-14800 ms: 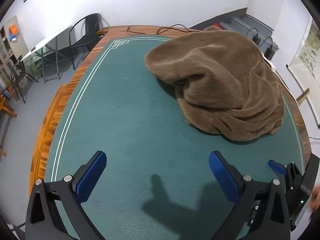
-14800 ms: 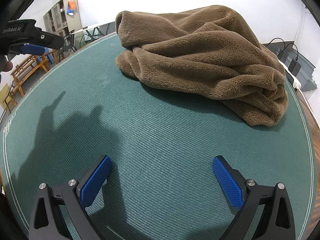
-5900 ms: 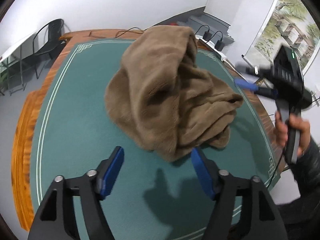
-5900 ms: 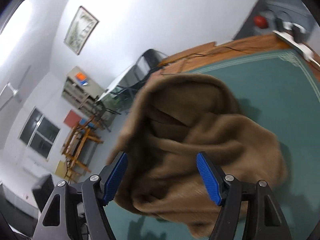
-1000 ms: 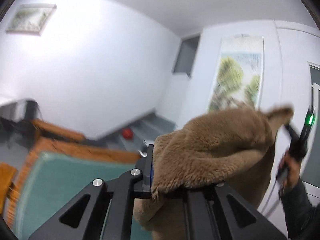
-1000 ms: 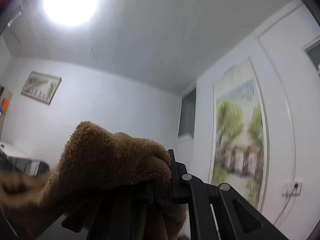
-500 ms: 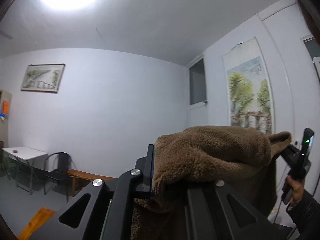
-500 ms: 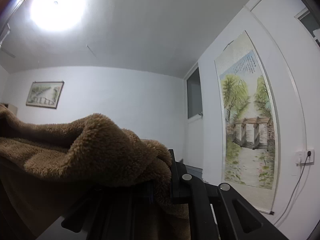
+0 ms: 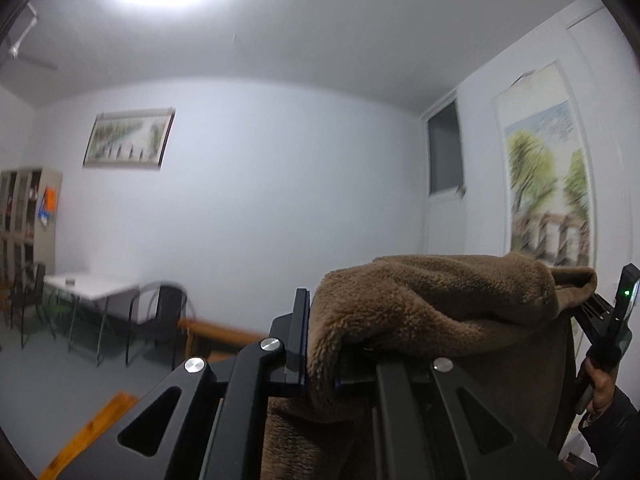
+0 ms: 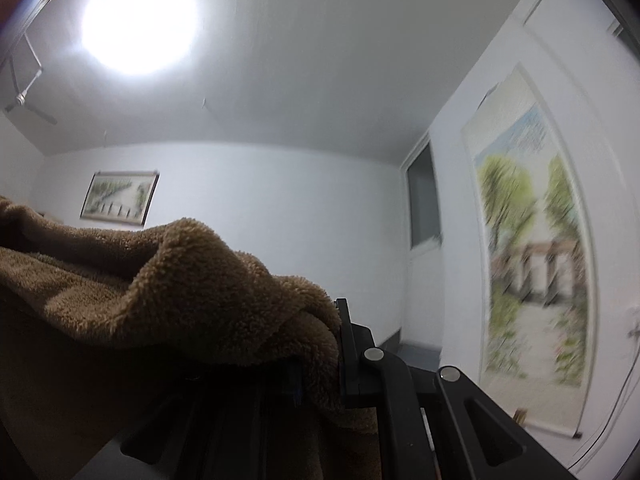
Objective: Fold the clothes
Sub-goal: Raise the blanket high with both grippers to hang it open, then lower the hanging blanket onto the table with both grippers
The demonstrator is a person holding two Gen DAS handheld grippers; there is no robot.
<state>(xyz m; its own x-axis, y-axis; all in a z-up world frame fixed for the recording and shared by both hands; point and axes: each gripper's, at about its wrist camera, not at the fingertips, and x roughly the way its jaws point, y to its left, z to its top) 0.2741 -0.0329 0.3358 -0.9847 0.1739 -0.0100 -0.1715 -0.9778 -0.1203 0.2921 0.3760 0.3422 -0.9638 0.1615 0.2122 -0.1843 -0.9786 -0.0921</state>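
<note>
A fluffy brown garment (image 9: 432, 300) is held up in the air between both grippers. My left gripper (image 9: 320, 364) is shut on one bunched edge, and the cloth spills over its fingers and hangs below. From there the garment stretches right to my right gripper (image 9: 588, 308), seen at the far right in a person's hand (image 9: 600, 384). In the right wrist view my right gripper (image 10: 320, 364) is shut on the other edge of the garment (image 10: 168, 276), which sags away to the left. The table is out of sight in both views.
Both cameras point up at the walls and ceiling. A scroll painting (image 9: 548, 196) hangs on the right wall and a framed picture (image 9: 128, 138) on the far wall. A white table (image 9: 88, 282), black chairs (image 9: 160, 312) and a cabinet (image 9: 28, 216) stand at the left.
Both grippers have tilted further upward with the garment still clamped. The ceiling light now fills more of each view, and the cloth between the grippers is spread a little wider.
</note>
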